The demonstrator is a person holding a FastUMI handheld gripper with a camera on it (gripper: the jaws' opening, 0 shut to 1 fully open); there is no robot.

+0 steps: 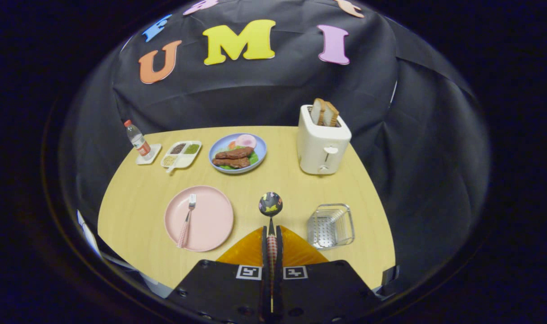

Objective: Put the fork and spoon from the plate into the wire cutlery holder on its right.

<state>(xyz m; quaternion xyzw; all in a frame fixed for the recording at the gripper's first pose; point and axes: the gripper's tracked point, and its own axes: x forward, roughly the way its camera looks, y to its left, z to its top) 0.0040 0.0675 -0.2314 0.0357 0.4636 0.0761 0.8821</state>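
Fingers (271, 234) closed on spoon (271, 211) handle, both pressing it; bowl sticks out ahead of the tips, held above the bench (134, 202), between pink plate (210, 220) and wire cutlery holder (331, 226). Fork (186, 220) lying on pink plate, tines pointing to far edge, handle toward near edge. Holder near right edge of bench, right of the fingers. Along far edge: toaster (322, 144) with two bread slices (325, 112) toward far right corner, blue plate of food (237, 153) mid, divided tray (181, 154) and bottle (137, 140) at far left corner.
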